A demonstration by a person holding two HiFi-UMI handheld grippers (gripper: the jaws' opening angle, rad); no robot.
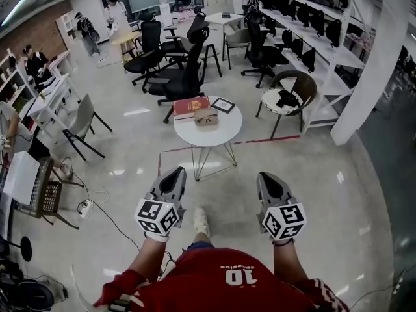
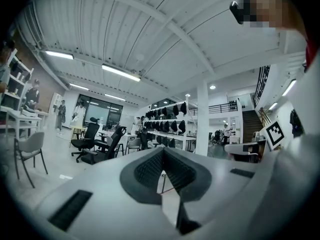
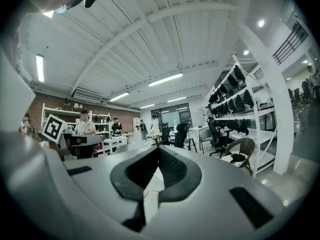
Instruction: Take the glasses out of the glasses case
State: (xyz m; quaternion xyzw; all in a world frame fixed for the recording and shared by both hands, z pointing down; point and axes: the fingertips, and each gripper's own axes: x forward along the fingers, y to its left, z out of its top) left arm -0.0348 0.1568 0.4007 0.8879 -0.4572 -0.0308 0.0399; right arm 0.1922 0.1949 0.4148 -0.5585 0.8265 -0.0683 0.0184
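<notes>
A tan glasses case (image 1: pixel 207 117) lies on a small round white table (image 1: pixel 220 134) a few steps ahead of me. From this distance I cannot tell whether it is open or closed, and no glasses show. My left gripper (image 1: pixel 174 172) and right gripper (image 1: pixel 265 176) are held side by side at waist height, well short of the table, pointing toward it. Both are shut with nothing in them. In the left gripper view the left gripper (image 2: pixel 162 151) has its dark pads meeting at the tips. In the right gripper view the right gripper (image 3: pixel 159 150) looks the same.
A red book (image 1: pixel 191 106) and a small framed picture (image 1: pixel 223 104) share the table with the case. Black office chairs (image 1: pixel 182 77) stand behind it, a wicker chair (image 1: pixel 290 96) to its right, shelving (image 1: pixel 325 38) beyond. A red floor line (image 1: pixel 260 140) runs past the table.
</notes>
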